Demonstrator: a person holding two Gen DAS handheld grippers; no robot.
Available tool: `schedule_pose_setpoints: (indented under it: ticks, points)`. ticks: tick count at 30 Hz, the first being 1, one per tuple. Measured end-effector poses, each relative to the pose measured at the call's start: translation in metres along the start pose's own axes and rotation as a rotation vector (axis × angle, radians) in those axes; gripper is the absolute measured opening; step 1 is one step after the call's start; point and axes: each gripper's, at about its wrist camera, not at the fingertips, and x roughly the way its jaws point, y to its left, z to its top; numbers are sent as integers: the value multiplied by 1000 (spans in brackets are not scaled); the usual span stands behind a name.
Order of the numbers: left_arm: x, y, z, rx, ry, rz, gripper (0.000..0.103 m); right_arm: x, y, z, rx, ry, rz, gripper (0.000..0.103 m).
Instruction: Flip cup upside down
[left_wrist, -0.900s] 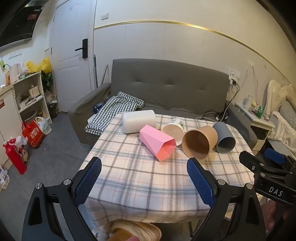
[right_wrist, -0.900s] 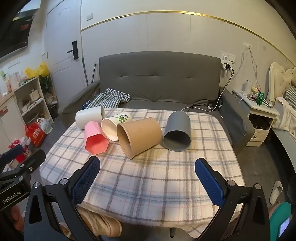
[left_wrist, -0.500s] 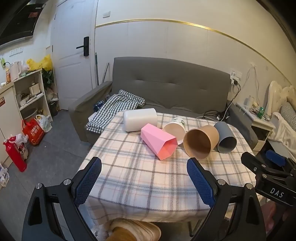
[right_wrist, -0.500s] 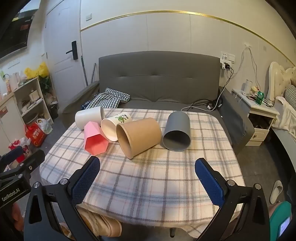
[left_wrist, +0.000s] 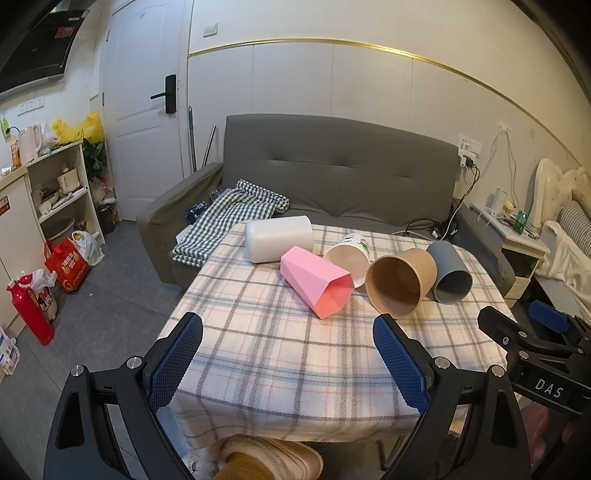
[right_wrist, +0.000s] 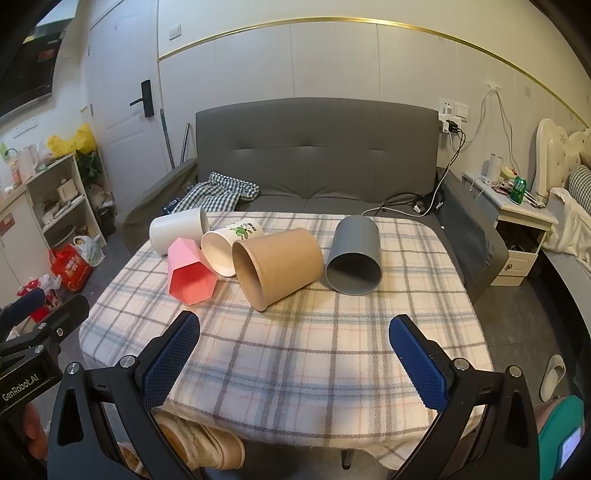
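Several cups lie on their sides in a row on a plaid-covered table (left_wrist: 280, 354): a white cup (left_wrist: 277, 243), a pink faceted cup (left_wrist: 314, 280), a printed paper cup (left_wrist: 349, 251), a brown paper cup (left_wrist: 400, 280) and a grey cup (left_wrist: 448, 272). In the right wrist view they show as white (right_wrist: 176, 233), pink (right_wrist: 189, 271), printed (right_wrist: 229, 245), brown (right_wrist: 277, 266) and grey (right_wrist: 354, 255). My left gripper (left_wrist: 288, 360) is open and empty above the table's near edge. My right gripper (right_wrist: 295, 360) is open and empty, short of the brown and grey cups.
A grey sofa (left_wrist: 332, 173) with a checked cloth (left_wrist: 229, 218) stands behind the table. Shelves (left_wrist: 62, 192) and bags stand at the left, a nightstand (right_wrist: 521, 221) at the right. The right gripper body (left_wrist: 535, 354) shows in the left wrist view.
The left view has tilted up slightly; the cups sit a little lower in it. The right gripper and the cups have barely moved. Both grippers stay open.
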Motion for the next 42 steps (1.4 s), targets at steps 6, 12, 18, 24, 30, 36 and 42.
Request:
schedule_pose_setpoints:
  ticks: [6, 12, 18, 24, 30, 36, 42]
  points:
    - [1, 0, 0, 3, -1, 2, 96, -1, -1, -2, 3, 3, 4, 103]
    - [0, 0, -1, 2, -2, 1, 96, 1, 2, -3, 1, 4, 0, 103]
    - [1, 1, 0, 5, -1, 2, 96, 0, 3, -2, 4, 1, 2, 103]
    - [1, 0, 0, 3, 0, 2, 96, 0, 3, -2, 3, 4, 1, 103]
    - [1, 0, -1, 6, -1, 5, 96, 0, 3, -2, 3, 3, 2, 103]
    - [1, 0, 0, 4, 1, 5, 96, 0, 2, -2, 6, 6, 5, 103]
    - [1, 0, -2, 5, 4, 6, 96, 2, 2, -2, 7, 6, 6, 103]
